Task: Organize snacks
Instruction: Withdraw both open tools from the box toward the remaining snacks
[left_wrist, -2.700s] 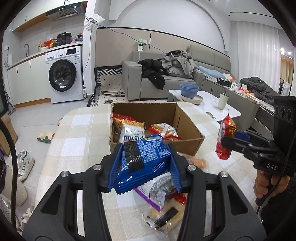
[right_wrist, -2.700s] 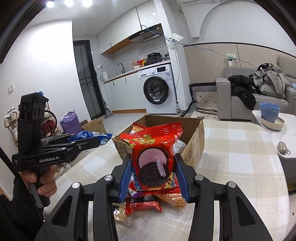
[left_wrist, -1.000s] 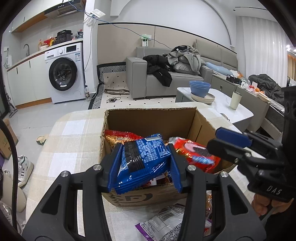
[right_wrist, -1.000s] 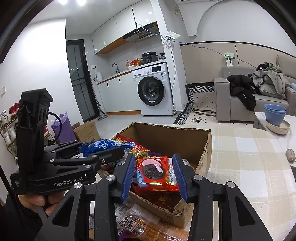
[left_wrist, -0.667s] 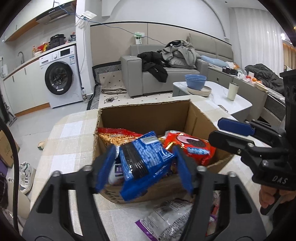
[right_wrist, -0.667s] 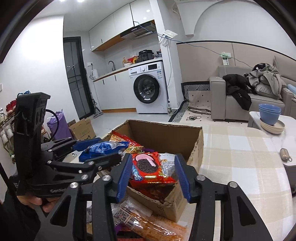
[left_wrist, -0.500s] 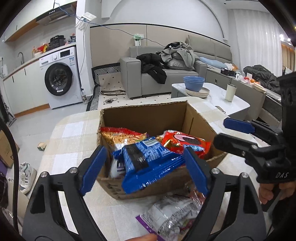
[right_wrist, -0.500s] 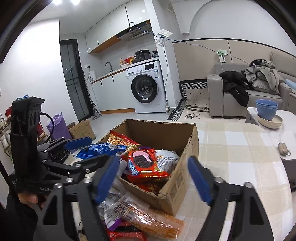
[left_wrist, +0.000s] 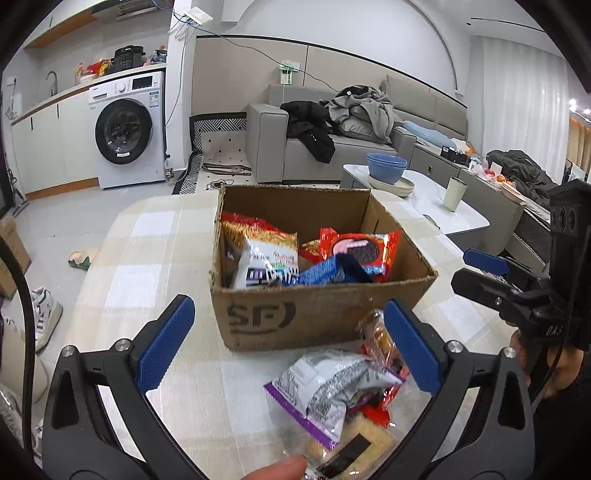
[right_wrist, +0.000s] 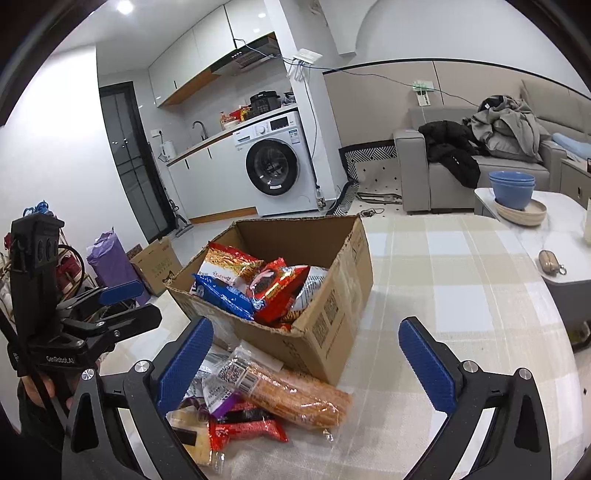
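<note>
An open cardboard box stands on the checked table, with several snack bags inside. A blue cookie pack and a red cookie pack lie on top of them, free of any grip. My left gripper hovers before the box's near wall, its jaws opening wide with nothing held between them. My right gripper hangs by the box's near corner, its jaws likewise opening and holding nothing. Loose snacks lie in front of the box: a grey-and-purple bag, an orange stick pack and a red bar.
The table carries a beige checked cloth, with bare cloth to the right of the box. A fingertip shows at the bottom of the left wrist view. Beyond the table are a low white table with blue bowls, a grey sofa and a washing machine.
Both grippers have opened and let go of the blue and red cookie packs, which now lie in the box. Both have drawn back toward the box's near side.
</note>
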